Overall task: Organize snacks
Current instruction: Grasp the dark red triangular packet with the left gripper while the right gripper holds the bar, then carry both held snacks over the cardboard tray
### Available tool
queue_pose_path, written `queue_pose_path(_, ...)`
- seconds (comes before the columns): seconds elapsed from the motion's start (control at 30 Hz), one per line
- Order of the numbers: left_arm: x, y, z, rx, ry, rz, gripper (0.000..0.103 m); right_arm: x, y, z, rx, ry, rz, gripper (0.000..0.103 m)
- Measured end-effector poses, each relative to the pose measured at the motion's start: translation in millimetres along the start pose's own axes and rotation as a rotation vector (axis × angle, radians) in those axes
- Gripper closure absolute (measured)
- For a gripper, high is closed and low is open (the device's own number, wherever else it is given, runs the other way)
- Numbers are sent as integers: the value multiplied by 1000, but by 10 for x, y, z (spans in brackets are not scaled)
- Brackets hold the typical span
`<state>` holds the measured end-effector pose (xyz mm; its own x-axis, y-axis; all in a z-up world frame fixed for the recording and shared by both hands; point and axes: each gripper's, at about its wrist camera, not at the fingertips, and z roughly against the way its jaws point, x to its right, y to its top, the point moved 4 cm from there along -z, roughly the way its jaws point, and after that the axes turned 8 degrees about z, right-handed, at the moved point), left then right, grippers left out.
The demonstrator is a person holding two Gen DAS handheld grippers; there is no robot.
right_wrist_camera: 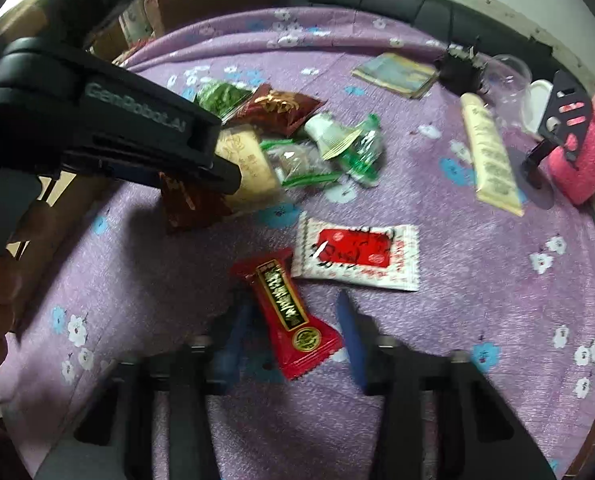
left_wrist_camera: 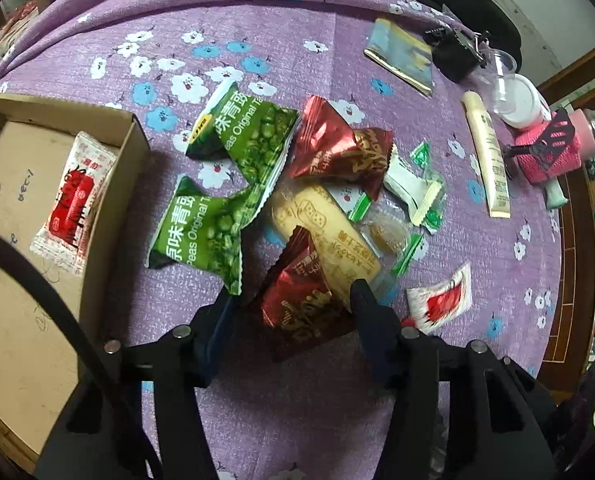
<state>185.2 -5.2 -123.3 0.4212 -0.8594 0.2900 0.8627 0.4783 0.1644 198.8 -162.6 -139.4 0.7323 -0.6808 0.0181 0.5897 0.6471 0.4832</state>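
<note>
A loose heap of snack packets lies on the purple flowered worktop (left_wrist_camera: 297, 40). Two green pea packets (left_wrist_camera: 253, 136) overlap, one nearer the open cardboard box (left_wrist_camera: 133, 148) than the other. Beside them sit a dark red foil packet (left_wrist_camera: 337, 152), a pale yellow biscuit bar (left_wrist_camera: 329, 232) and small clear-and-green wrapped sweets (left_wrist_camera: 413, 188). Another dark red foil packet (left_wrist_camera: 301, 304) lies tilted across the bar's near end. A white-and-red sachet (right_wrist_camera: 357, 256) lies flat apart from the heap, with a slim red packet (right_wrist_camera: 289, 312) just beside it. One more white-and-red sachet (left_wrist_camera: 73, 200) rests inside the box.
</note>
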Motion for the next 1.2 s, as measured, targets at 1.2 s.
queue_pose_path(1.2,-514,-1574,686,140,-30,-451,59,-900,-837,676,66,-31,-351,87)
